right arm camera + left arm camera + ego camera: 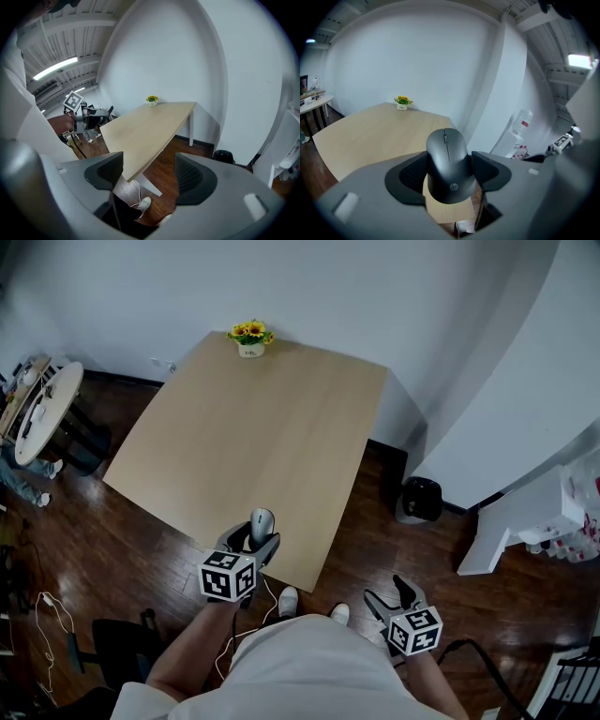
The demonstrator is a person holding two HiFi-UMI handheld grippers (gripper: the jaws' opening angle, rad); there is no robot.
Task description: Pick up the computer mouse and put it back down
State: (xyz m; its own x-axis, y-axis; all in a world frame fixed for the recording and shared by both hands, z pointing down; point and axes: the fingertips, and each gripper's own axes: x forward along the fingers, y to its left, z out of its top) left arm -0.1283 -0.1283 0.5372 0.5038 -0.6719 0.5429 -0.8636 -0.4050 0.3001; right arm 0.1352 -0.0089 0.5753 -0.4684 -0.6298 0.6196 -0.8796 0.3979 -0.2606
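Note:
A dark grey computer mouse (448,165) is clamped between the jaws of my left gripper (449,172), lifted over the near edge of the light wooden table (370,136). In the head view the mouse (262,521) sticks out past the left gripper (251,545) above the table's front corner. My right gripper (396,597) hangs open over the floor to the right of the table, nothing between its jaws (149,172).
A small pot of yellow flowers (250,337) stands at the table's far edge. A black bin (421,498) sits on the wooden floor by the white wall. A white round table (42,409) is at the far left, a white shelf (525,521) at the right.

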